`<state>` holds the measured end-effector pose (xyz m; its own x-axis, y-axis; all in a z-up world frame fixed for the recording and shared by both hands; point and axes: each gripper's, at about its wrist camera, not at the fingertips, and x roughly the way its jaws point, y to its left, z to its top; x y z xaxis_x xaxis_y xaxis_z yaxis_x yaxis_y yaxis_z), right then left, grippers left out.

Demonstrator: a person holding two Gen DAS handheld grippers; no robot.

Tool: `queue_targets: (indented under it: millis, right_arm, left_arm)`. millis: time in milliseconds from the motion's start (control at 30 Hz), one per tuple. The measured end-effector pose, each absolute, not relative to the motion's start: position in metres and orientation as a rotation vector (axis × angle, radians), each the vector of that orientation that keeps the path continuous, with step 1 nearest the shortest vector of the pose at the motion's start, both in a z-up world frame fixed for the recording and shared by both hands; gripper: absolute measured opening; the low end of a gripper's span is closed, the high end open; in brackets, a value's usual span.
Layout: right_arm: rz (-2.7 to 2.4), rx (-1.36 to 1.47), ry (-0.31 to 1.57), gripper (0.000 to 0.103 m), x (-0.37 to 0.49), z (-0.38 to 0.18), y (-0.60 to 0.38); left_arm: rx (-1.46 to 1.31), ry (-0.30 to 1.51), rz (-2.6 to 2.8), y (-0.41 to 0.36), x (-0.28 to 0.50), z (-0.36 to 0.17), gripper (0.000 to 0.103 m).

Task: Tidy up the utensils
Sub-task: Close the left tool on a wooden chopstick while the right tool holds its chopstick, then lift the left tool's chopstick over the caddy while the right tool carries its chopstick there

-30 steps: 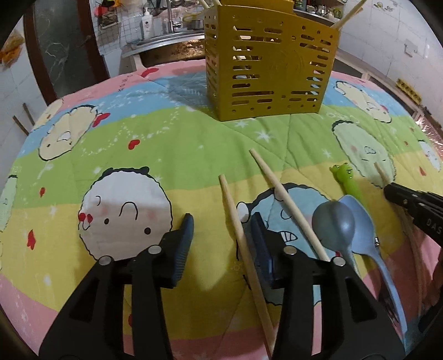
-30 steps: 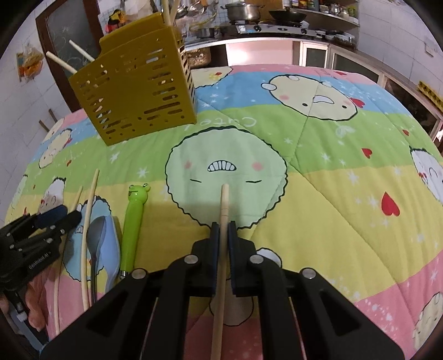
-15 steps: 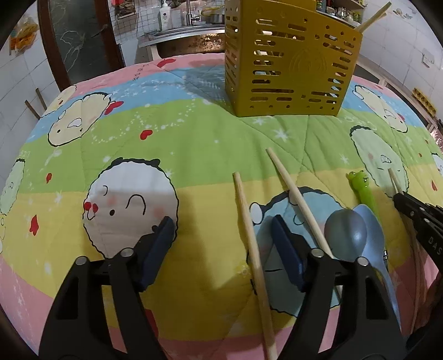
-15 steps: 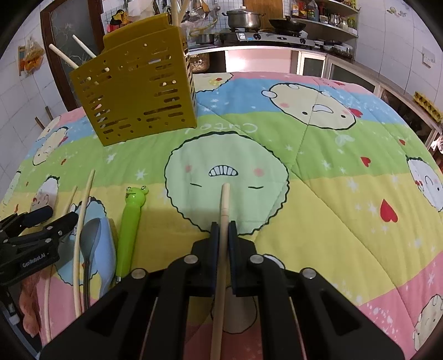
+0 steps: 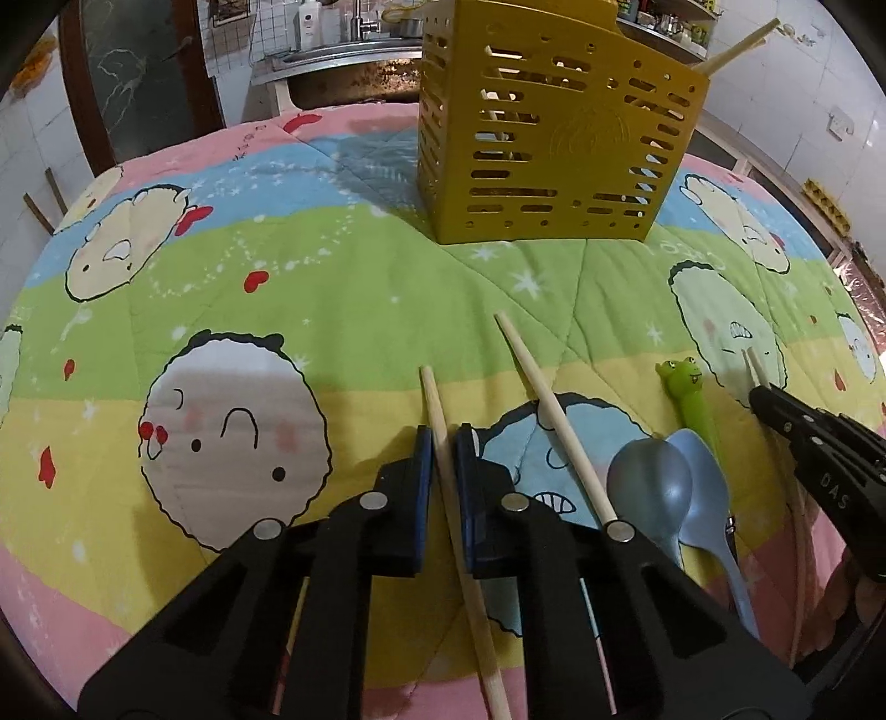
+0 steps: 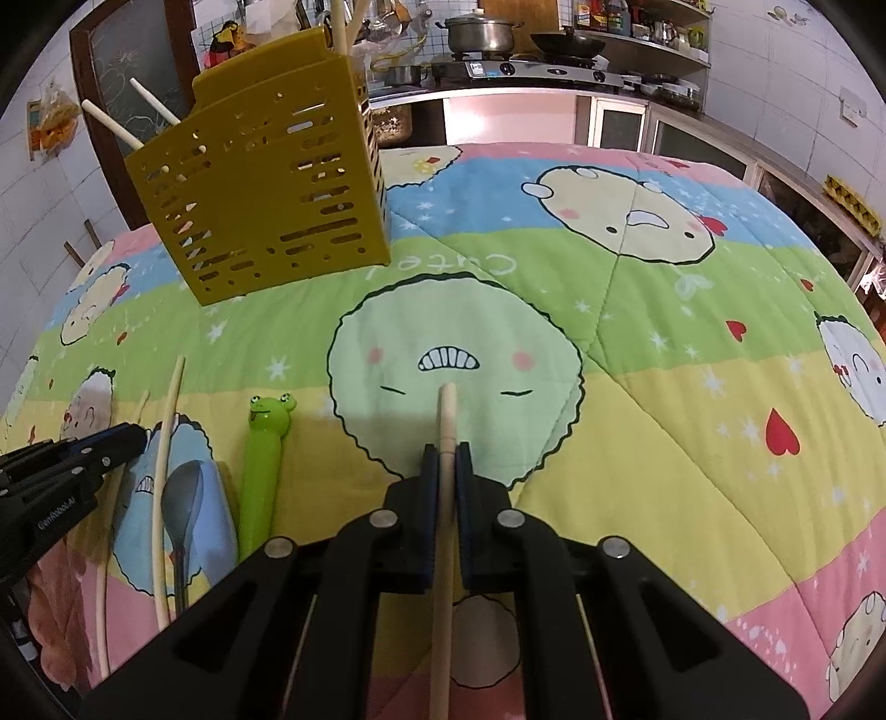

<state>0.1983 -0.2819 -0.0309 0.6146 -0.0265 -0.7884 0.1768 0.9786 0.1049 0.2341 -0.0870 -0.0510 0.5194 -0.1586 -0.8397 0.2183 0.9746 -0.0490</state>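
Note:
In the left wrist view my left gripper (image 5: pixel 444 443) has its jaws closing on a wooden chopstick (image 5: pixel 434 399) that lies on the cartoon quilt (image 5: pixel 332 288), and the pads press on its sides. A second chopstick (image 5: pixel 548 410) lies just to its right. My right gripper (image 6: pixel 446 455) is shut on another chopstick (image 6: pixel 447 412), whose tip rests on the green face. The yellow slotted utensil holder (image 5: pixel 554 138) (image 6: pixel 266 188) stands at the far side with chopsticks in it. A grey spoon (image 5: pixel 648 487), a blue spoon (image 5: pixel 706 487) and a green frog-handled utensil (image 5: pixel 689 399) lie between the grippers.
A kitchen counter with a pot (image 6: pixel 479 30) and stove runs behind the table. A sink (image 5: pixel 343 61) is beyond the far left edge. The right gripper (image 5: pixel 761 396) shows at the left view's right edge. The left gripper (image 6: pixel 133 437) shows at the right view's left edge.
The left gripper's jaws opened wider beside the chopstick, shifted right to straddle it, then closed on it. The right gripper stayed shut on its chopstick and kept still.

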Motion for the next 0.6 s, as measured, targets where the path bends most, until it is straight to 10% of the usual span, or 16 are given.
queue_targets:
  millis: [600]
  right_arm:
    - [-0.109,0.241,0.713,0.006,0.152,0.011,-0.278]
  left_arm:
    - [0.017,0.832,-0.298,-0.075,0.196,-0.019,0.005]
